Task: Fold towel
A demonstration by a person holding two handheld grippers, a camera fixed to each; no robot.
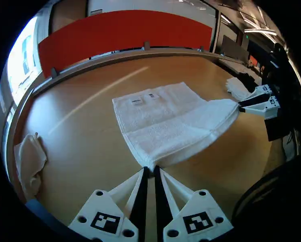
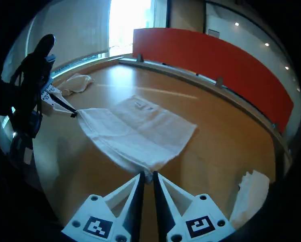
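The left gripper [image 1: 150, 168] and right gripper [image 2: 148, 174] are each pinching one corner of the white towel [image 1: 166, 121], fingers narrowed onto the cloth. They are holding one edge taut while the rest is lying on the tabletop [image 1: 82, 133], probably for folding over. Two small labels [image 1: 144, 99] are showing, their writing too small to read.

Daylight is coming through a bright window [image 2: 130, 24] beyond the far edge of the glossy brown wooden worktop [image 2: 223, 137] and is burning out to white. In the left gripper view similar glare is washing out the panes [image 1: 23, 60] past the left edge, and a pale reflected streak [image 1: 90, 99] is running across the wood. The white terry-cloth towel [image 1: 166, 121] is reading sharp and casting a soft shadow. The fisheye lens is bowing the red partition panel [image 1: 126, 34], and the margins are fading to dark.
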